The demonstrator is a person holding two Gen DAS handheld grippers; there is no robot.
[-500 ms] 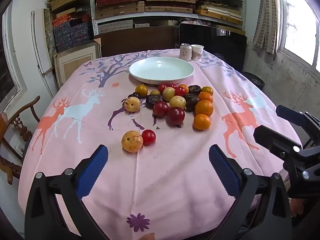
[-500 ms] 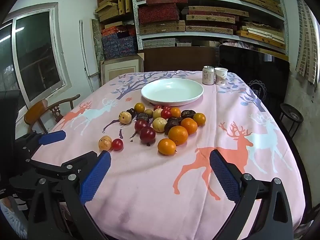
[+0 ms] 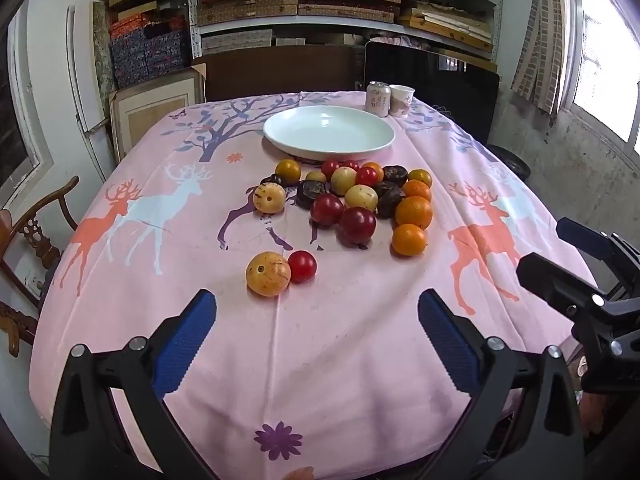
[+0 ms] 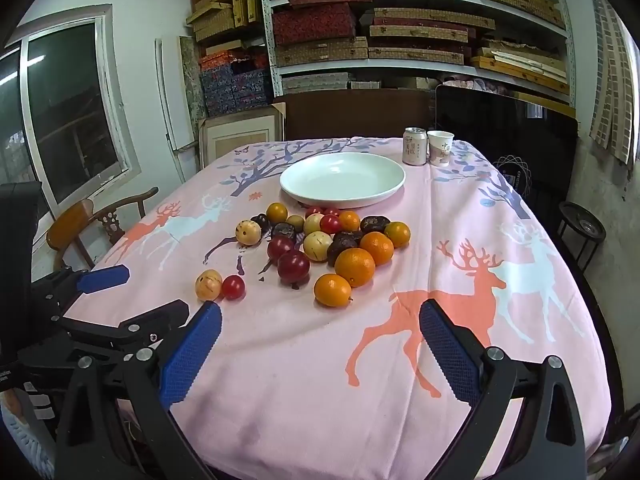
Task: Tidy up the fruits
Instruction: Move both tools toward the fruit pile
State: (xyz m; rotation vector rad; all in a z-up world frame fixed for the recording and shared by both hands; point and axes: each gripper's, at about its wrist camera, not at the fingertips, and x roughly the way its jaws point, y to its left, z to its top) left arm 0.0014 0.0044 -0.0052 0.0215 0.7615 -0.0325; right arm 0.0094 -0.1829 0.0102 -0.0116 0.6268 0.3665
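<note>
A heap of red, yellow, dark and orange fruits (image 3: 360,196) (image 4: 332,240) lies mid-table in front of an empty white plate (image 3: 329,131) (image 4: 342,179). A yellow fruit (image 3: 267,274) (image 4: 208,285) and a small red fruit (image 3: 302,266) (image 4: 233,286) lie apart, nearer the front. My left gripper (image 3: 318,332) is open and empty above the front edge, just short of that pair. My right gripper (image 4: 320,336) is open and empty, short of the nearest orange (image 4: 333,290). Each gripper shows at the side of the other's view.
A pink deer-print cloth (image 3: 360,340) covers the table. A drink can (image 3: 378,98) and paper cup (image 3: 401,100) stand behind the plate. A wooden chair (image 3: 28,240) is at the left, shelves of boxes (image 4: 380,20) behind, a dark stool (image 4: 580,228) at the right.
</note>
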